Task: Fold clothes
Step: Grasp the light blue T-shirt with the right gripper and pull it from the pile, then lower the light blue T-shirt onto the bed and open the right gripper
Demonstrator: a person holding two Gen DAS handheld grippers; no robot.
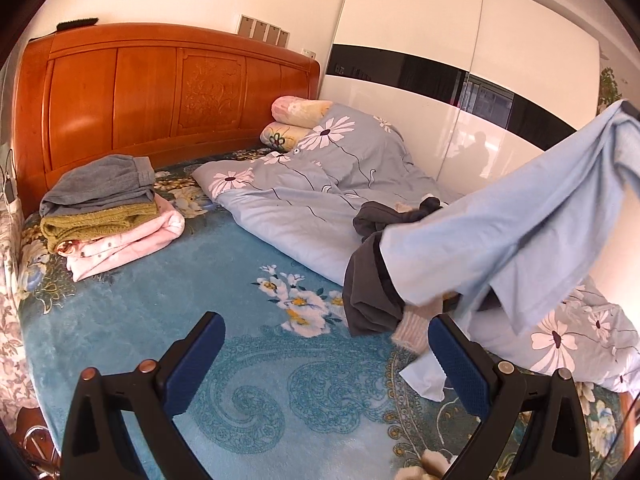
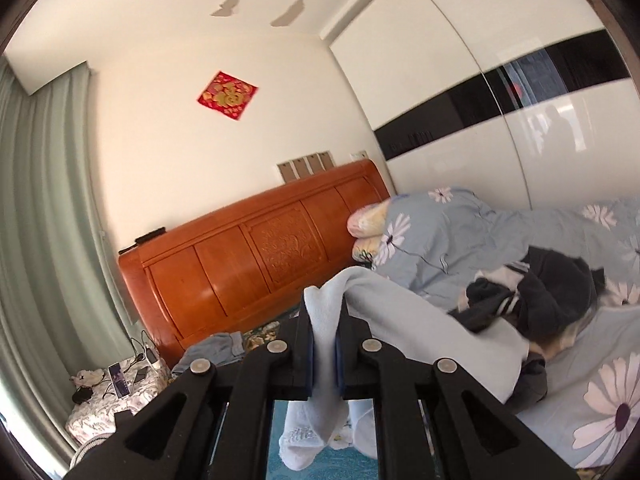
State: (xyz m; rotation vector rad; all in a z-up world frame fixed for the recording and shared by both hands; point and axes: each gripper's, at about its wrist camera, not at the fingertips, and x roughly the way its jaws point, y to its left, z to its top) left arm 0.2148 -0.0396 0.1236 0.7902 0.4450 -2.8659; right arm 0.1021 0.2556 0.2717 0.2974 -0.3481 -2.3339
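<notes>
Jaws spread wide, the left gripper (image 1: 326, 354) hovers over the teal bedspread (image 1: 168, 320), holding nothing. The right gripper (image 2: 325, 350) is clamped on a light blue garment (image 2: 404, 320) draping to its right, over dark clothes (image 2: 548, 292).

Definitely a home bedroom: big carved wooden headboard (image 1: 160, 100), bed with a teal floral blanket (image 1: 224, 360), rumpled daisy-print duvet (image 1: 304, 184), glossy white sliding wardrobe (image 1: 408, 40), green curtains (image 2: 44, 220), red good-luck paper (image 2: 227, 95) stuck on the wall.
</notes>
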